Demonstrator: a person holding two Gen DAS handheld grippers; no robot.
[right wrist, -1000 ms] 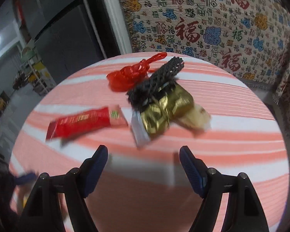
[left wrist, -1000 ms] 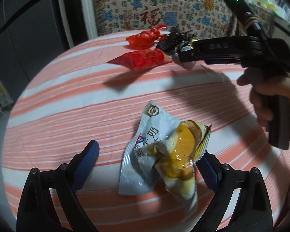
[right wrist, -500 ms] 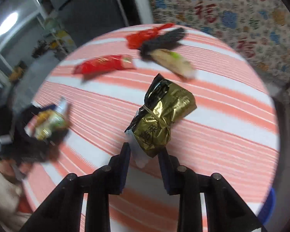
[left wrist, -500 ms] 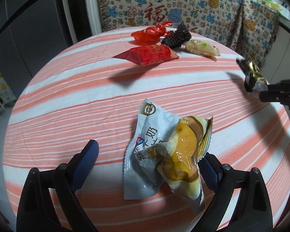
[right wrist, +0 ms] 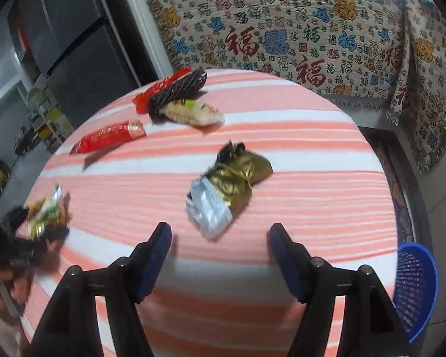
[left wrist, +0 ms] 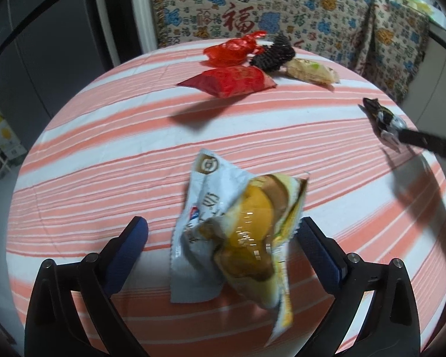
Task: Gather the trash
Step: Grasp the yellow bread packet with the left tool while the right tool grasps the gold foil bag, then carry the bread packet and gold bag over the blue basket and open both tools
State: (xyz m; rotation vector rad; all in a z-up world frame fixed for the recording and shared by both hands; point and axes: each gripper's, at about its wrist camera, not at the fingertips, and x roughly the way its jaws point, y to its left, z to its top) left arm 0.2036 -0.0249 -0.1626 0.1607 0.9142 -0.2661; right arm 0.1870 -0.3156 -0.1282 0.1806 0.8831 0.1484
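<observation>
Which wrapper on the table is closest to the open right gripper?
The gold and silver foil wrapper, lying just ahead of the right gripper. The red packet, the beige snack pack and the red twist wrapper all sit farther back.

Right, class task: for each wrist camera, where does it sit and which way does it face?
Left wrist: rides the left gripper, low over the striped table, facing the patterned cloth; its open fingers flank a yellow wrapper.
Right wrist: rides the right gripper, facing the same cloth; open fingers before a gold wrapper, left hand at the left edge.
Shared: table, cloth, red packet, gold wrapper.
</observation>
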